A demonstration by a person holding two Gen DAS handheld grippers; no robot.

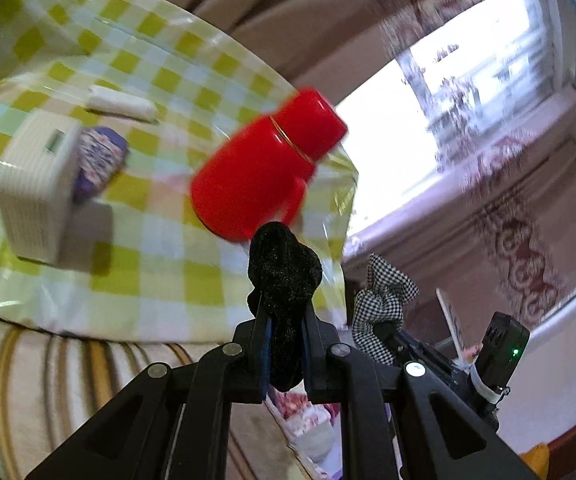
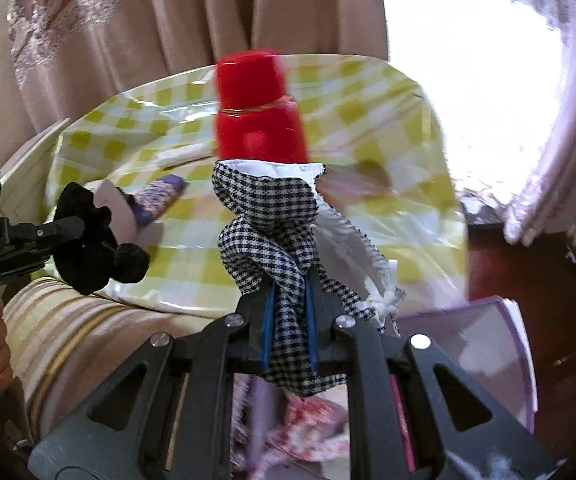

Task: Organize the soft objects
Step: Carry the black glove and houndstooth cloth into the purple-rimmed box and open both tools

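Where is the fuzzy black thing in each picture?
Left wrist view: the black scrunchie sits bottom centre, pinched in the left tongs.
Right wrist view: it is at the left edge, held out sideways.
Shared landmark: the red flask standing on the checked tablecloth.

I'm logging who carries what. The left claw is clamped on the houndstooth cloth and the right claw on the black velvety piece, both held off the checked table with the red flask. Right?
Swapped. The left claw grips the black velvety piece, as the left wrist view shows; the right claw grips the houndstooth cloth. The rest stands: both held off the checked table with the red flask.
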